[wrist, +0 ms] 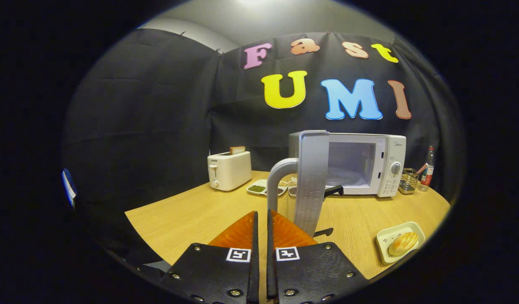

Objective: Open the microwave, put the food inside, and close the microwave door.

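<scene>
At twelve o'clock beyond the gripper (262, 219), the microwave (369, 162) stands with its door (312, 181) swung wide, edge-on just ahead of the fingers. The fingers are pressed together, nipping the lower end of the door's handle (278, 177), it seems; contact itself is hidden. The bread (403, 243) waits in its dish (386, 240) on the table (200, 215), at four o'clock from the fingers, well apart from them. Risk: pulling further could drag the light microwave forward, or swinging toward the dish could clip the door.
</scene>
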Tool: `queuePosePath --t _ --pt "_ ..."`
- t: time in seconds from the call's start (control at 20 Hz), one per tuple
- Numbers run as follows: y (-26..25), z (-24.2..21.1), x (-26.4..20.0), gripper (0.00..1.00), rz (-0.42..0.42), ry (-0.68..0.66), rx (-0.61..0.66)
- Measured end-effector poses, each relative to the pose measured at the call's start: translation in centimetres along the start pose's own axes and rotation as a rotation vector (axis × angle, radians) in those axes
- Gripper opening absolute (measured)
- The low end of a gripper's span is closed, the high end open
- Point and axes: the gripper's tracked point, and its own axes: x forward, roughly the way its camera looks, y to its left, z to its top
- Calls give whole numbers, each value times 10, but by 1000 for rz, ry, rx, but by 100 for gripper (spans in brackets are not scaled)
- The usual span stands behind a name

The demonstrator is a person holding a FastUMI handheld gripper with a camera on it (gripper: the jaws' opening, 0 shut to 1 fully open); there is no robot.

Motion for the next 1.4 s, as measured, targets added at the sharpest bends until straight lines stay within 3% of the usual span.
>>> queuePosePath --t 0.05,0.3,0.35,0.65,0.9,1.4 --pt "8 3 -6 7 48 -16 -23" --pt "-14 -3 -32 86 97 -40 -72" --pt "-23 -6 -37 91 95 -38 -73" --pt "-105 -21 -67 94 29 -5 -89" --pt "-173 -46 -89 94 31 41 -124" --pt "-276 -93 -112 93 -20 143 14"
